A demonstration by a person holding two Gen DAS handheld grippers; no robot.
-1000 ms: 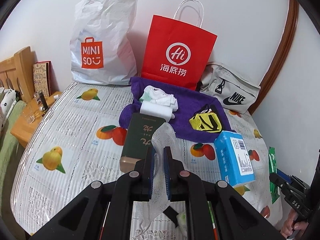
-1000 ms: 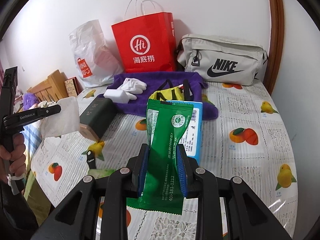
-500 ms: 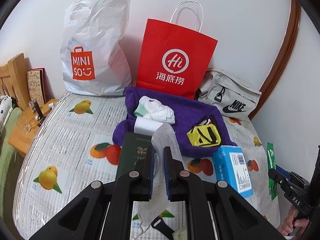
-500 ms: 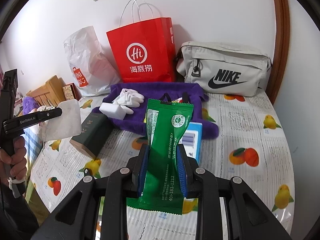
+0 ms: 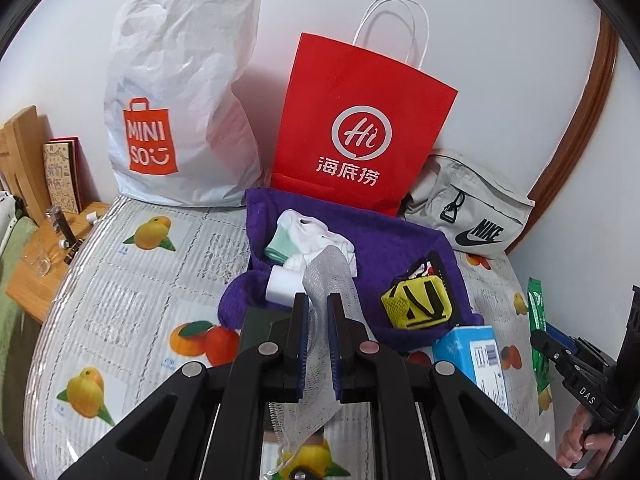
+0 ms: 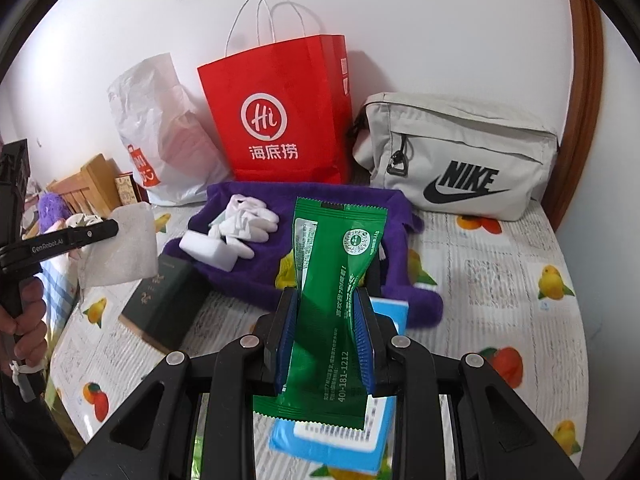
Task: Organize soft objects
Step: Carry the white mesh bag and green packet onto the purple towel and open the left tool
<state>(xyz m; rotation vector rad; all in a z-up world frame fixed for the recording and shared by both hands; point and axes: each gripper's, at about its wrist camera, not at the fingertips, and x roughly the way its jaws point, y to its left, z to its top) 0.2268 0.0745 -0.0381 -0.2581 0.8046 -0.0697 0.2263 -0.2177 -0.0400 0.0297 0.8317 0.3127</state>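
Both grippers loaded above the bed, each clamping something soft.

Left gripper (image 5: 318, 308) has its fingers pinched narrow on a white mesh cloth (image 5: 328, 276), which stands up between the pads and trails down out of the bottom of the view, hiding part of the dark green box (image 6: 162, 300) and the white block (image 5: 282, 286) beyond. Right gripper (image 6: 326, 308) grips a green sachet (image 6: 336, 264) by its waist, upright between the fingers; its lower end covers much of the blue tissue pack (image 6: 332, 444). Behind, on the bed, the purple towel (image 5: 384, 240) carries white socks (image 6: 248, 220) and a yellow pouch (image 5: 418, 300), half masked in the right view. Against the far edge: white Miniso bag (image 5: 180, 92), red paper bag (image 5: 360, 128), grey Nike bag (image 6: 460, 156).
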